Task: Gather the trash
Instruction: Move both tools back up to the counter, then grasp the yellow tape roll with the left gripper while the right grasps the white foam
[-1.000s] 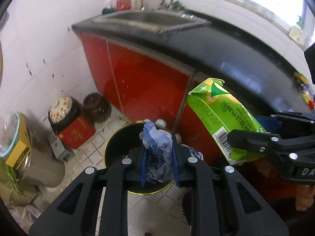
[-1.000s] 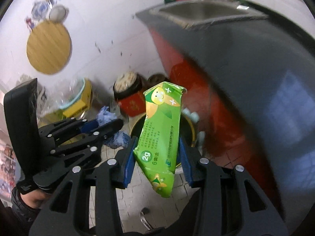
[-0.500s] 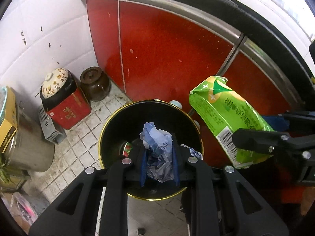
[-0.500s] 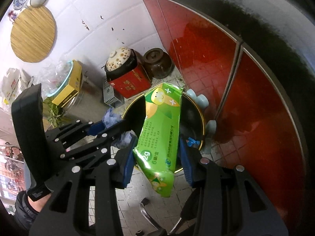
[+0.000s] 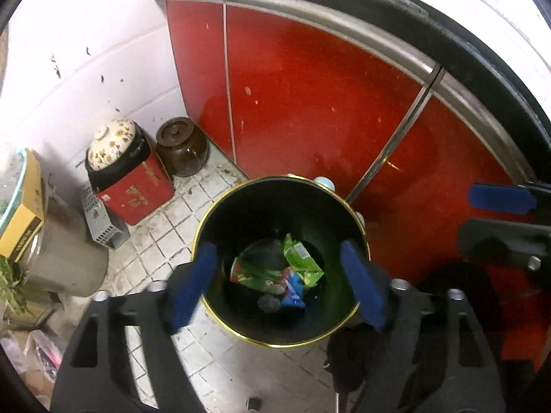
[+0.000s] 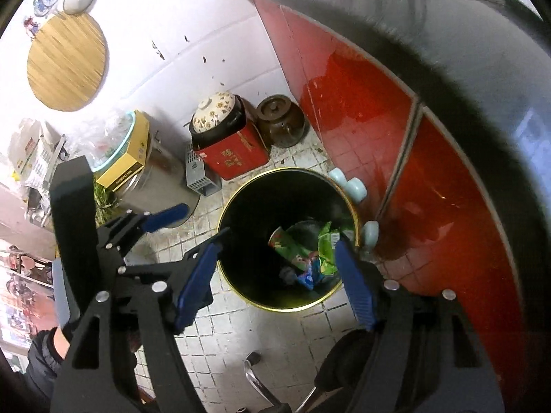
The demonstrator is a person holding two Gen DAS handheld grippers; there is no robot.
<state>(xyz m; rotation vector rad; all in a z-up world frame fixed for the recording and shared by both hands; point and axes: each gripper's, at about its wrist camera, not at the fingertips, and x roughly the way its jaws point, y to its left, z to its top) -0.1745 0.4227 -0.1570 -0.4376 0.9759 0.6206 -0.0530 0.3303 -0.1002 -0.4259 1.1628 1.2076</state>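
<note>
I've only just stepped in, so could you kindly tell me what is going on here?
A person is collecting trash with a gripper in each hand. The left gripper and right gripper have just been opening above the black bin and stand open and empty. The green packet and crumpled blue wrapper lie inside it.

Crumpled green wrapper (image 5: 299,261) inside black bin (image 5: 241,206)
</note>
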